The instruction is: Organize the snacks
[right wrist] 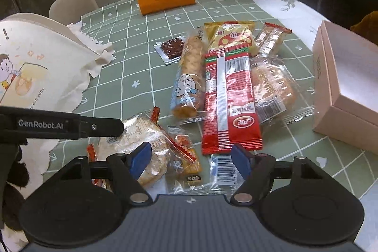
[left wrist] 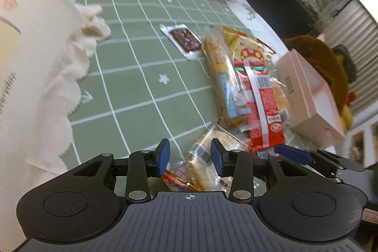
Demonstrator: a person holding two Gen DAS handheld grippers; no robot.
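Crinkly red, yellow and clear snack packets (right wrist: 230, 96) lie heaped on green checked cloth (right wrist: 132, 67); both jaws gape, empty.

both tongs are matte black plastic with blue pads (left wrist: 164, 155), silver rivets at the link pivots, round caps each side and a ribbed grey deck with a tiny crosshair mark. left tongs (right wrist: 70, 125) say "GenRobot.AI" in white.

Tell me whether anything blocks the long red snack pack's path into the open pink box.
Nothing visible blocks it. The long red snack pack lies left of the pink box, whose open top faces up. Between them lies only a flat clear-wrapped pastry, partly under the pack's edge; lifting the pack over it clears the way.
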